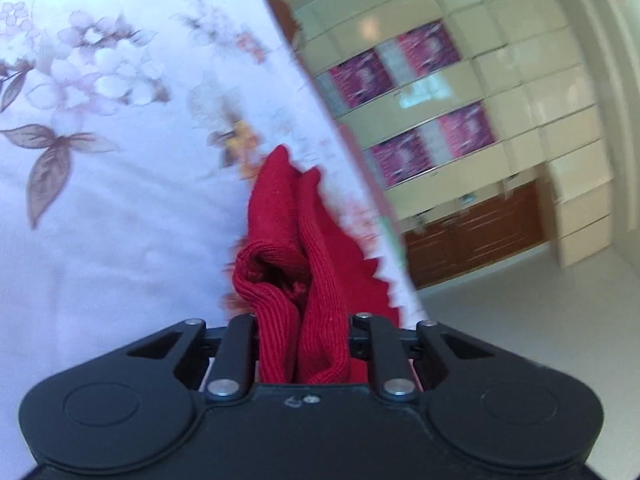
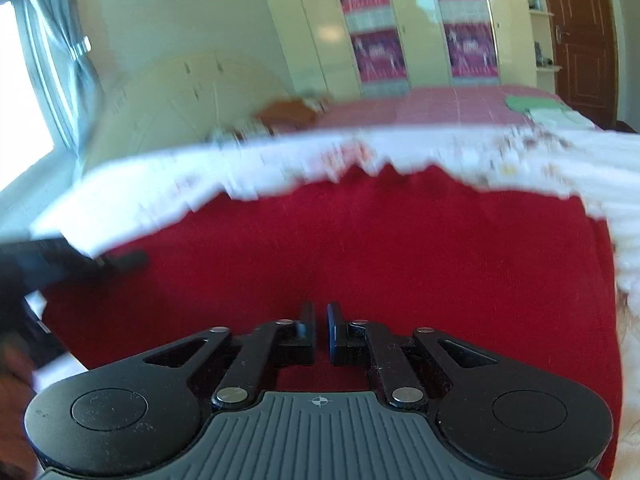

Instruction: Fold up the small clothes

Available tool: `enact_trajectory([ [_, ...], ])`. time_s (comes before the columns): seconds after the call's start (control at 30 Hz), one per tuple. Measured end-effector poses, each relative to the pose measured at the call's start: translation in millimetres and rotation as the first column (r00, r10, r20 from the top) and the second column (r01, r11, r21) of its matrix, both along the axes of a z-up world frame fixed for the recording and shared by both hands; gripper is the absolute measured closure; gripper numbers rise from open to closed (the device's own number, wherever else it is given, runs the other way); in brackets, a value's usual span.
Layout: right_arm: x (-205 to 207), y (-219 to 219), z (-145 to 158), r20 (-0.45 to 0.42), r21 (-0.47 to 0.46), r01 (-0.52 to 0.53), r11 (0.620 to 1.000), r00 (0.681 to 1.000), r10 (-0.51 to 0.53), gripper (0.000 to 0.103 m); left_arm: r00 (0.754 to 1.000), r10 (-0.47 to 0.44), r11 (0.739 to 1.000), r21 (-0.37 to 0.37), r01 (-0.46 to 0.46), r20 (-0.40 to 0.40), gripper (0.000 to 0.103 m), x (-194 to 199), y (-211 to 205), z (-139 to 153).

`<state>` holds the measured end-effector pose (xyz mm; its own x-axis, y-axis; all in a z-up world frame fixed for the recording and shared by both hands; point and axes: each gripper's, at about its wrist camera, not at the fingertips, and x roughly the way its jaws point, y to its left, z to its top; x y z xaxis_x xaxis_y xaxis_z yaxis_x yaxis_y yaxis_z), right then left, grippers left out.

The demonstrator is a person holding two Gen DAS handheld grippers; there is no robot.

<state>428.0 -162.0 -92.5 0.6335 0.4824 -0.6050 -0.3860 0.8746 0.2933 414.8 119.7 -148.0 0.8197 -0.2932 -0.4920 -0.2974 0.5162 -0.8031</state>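
**Red knit bunched in one gripper, spread flat under the other**

Nearest the lens, the left gripper is clamped on a gathered wad of the red garment: ribbed knit, folded into soft vertical pleats that fill the gap between its black arms and rise to a point. The right gripper has its two flat black pads nearly together, a thin slit between them and nothing in it; it hangs over the same red garment, which here lies as one broad, smooth sheet.

The cloth rests on a white bedsheet printed with pale mauve flowers and brown leaves, a pattern only the left view shows clearly. Only the right view shows the left gripper at the garment's left edge, a pink checked cover farther off, a cream headboard and a brown door at far right. Both views show a cream wardrobe with four magenta panels.
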Motion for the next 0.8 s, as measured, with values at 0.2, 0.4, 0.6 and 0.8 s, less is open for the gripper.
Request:
enact_trajectory([
  [0.2,3,-5,0,-0.011,0.035,0.016,0.999,1.000,-0.015,0.098,1.000,-0.012,1.000,-0.017,0.013,0.018,0.086,-2,6,-8],
  [0.4,8,-11,0,-0.053,0.088,0.052,0.995,0.997,-0.047,0.098,0.977,-0.177,0.961,0.234,0.146,0.116,0.086,9,-34,61],
  [0.6,-7,-61,25,-0.029,0.221,0.223,0.949,0.975,-0.222,0.098,0.903,-0.421,0.811,0.483,0.330,0.090,0.086,31,-118,118],
  [0.8,-25,-159,34,-0.130,0.350,0.428,0.833,0.903,-0.409,0.098,0.786,-0.617,0.600,0.618,0.508,-0.048,0.084,35,-235,99],
])
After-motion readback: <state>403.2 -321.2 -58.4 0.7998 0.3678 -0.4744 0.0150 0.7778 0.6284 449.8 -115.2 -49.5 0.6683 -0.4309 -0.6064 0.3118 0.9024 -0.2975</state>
